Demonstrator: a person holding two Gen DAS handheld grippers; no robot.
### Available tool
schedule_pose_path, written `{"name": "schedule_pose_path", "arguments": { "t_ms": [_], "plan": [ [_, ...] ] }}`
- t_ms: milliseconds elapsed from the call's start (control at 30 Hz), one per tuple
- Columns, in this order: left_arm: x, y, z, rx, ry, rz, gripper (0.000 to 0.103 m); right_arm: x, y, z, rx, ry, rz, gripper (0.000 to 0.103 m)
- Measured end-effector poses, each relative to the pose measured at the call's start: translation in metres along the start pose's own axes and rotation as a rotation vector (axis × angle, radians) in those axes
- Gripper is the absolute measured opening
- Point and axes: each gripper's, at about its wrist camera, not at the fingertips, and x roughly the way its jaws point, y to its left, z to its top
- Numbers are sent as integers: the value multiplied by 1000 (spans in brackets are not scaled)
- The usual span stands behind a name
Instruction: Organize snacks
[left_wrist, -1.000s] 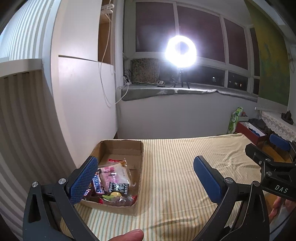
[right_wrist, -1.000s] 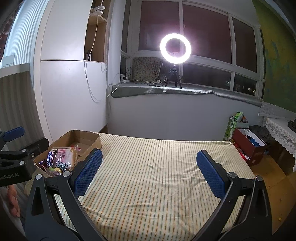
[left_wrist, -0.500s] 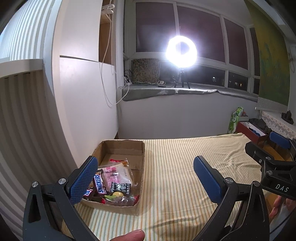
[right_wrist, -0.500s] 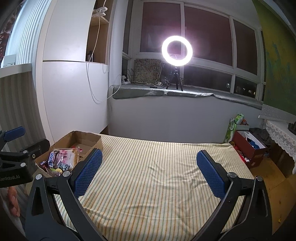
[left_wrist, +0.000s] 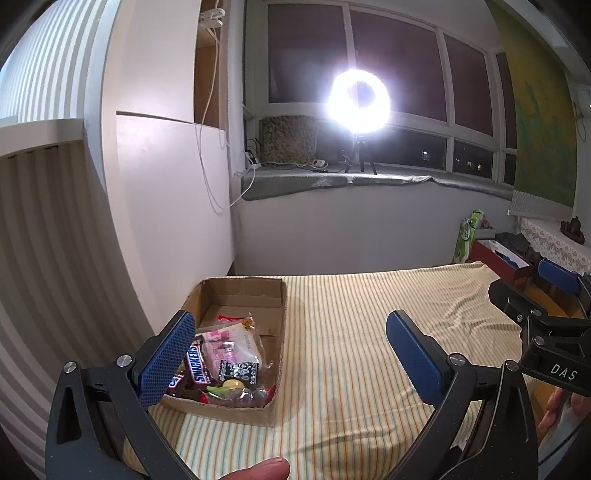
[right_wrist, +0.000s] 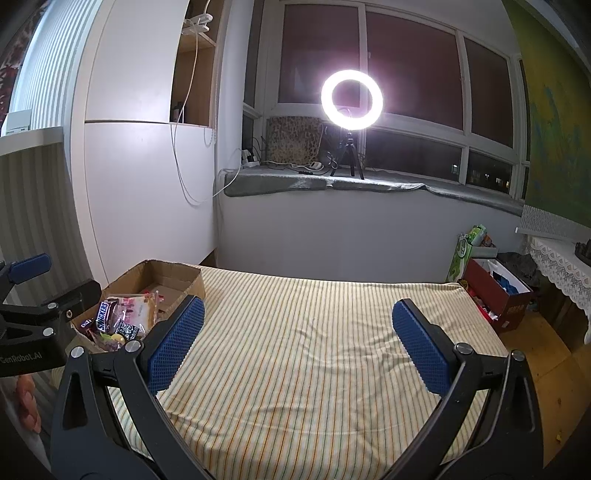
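An open cardboard box (left_wrist: 277, 325) (right_wrist: 192, 280) sits on the striped bedspread at the left, by the white cupboard. Its near half holds several snacks: a Snickers bar (left_wrist: 195, 363) (right_wrist: 103, 314), a pink-and-white packet (left_wrist: 231, 341) (right_wrist: 138, 312), a small black packet (left_wrist: 238, 369) and a yellow sweet (left_wrist: 232, 384). My left gripper (left_wrist: 291, 350) hovers open just right of the box, with nothing between its blue pads. Over the middle of the bed my right gripper (right_wrist: 299, 338) is open and empty too.
The striped bedspread (right_wrist: 314, 332) spreads wide to the right of the box. A white cupboard (left_wrist: 166, 221) stands close behind the box. A ring light (right_wrist: 351, 99) glares from the windowsill. A red box (right_wrist: 495, 291) and bags sit on the floor at the right.
Both views have shifted slightly to the right and nearer the bed. The box and snacks lie as before, and both grippers have stayed open.
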Motion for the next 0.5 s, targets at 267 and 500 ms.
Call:
{"name": "schedule_pose_path", "arguments": {
  "t_ms": [267,500],
  "plan": [
    [2,3,-1,-1,6,-3,102,0,0,0,1,1,-1,103],
    [4,5,-1,-2,7,-3,102,0,1,0,2,1,-1,103]
  ]
}}
